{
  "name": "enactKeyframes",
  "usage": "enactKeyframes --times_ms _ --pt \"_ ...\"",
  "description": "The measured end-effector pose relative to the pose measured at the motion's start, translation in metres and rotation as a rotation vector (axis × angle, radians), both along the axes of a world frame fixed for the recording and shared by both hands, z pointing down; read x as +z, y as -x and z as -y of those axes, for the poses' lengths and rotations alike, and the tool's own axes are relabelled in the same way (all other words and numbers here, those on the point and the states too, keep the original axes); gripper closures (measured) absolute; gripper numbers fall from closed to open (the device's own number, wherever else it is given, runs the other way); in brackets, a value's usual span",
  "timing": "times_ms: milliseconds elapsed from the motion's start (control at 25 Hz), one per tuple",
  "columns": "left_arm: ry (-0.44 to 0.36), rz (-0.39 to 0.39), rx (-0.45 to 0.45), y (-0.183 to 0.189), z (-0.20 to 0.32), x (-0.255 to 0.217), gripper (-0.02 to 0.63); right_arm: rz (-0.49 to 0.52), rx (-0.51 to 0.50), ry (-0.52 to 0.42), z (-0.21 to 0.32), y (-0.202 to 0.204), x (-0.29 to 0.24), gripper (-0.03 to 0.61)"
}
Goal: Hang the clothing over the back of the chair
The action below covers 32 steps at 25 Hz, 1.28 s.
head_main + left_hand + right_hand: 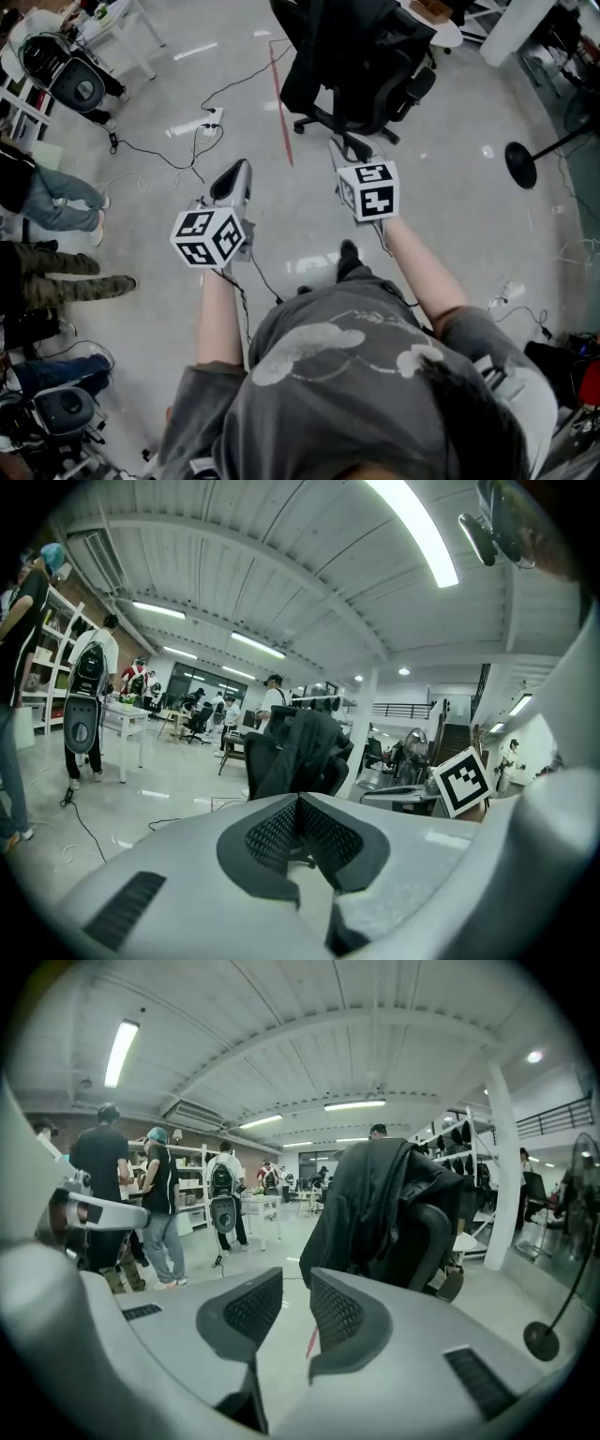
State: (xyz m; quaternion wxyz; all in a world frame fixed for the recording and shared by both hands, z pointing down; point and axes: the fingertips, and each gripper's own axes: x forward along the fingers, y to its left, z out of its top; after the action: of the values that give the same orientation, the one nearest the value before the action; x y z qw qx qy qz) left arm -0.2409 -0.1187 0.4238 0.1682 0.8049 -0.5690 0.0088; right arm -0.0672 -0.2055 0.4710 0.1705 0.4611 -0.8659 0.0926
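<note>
Ahead on the floor (450, 206) stands the chair (412, 89), and the black clothing (337, 56) already hangs over its back, its length running from top to bottom. It lies straight in front of both tongs, well apart from them; the right tongs (295, 1283) seem nearer. Their jaws stand a little apart, empty. The left tongs (298, 803) are closed on nothing.
</note>
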Motion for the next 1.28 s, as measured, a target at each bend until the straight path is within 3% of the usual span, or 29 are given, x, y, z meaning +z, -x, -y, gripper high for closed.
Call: enactKeyframes --times_ms 80,160,360,720,1280 --pt "-0.003 -0.001 0.002 0.0 -0.014 0.0 0.612 0.031 0.026 0.013 -0.01 -0.006 -0.002 0.558" --pt "-0.004 -0.002 0.004 0.0 -0.026 -0.001 0.612 0.057 0.039 0.023 -0.021 -0.009 -0.006 0.587" --pt "-0.005 -0.005 0.019 -0.004 -0.051 0.001 0.612 0.104 0.057 0.084 -0.048 -0.018 -0.003 0.589" --pt "-0.005 -0.009 0.056 -0.01 -0.074 0.006 0.612 0.093 0.077 0.059 -0.077 -0.026 -0.005 0.591" --pt "0.011 -0.021 0.062 -0.003 -0.092 0.016 0.612 0.053 0.024 0.034 -0.104 -0.009 -0.009 0.591"
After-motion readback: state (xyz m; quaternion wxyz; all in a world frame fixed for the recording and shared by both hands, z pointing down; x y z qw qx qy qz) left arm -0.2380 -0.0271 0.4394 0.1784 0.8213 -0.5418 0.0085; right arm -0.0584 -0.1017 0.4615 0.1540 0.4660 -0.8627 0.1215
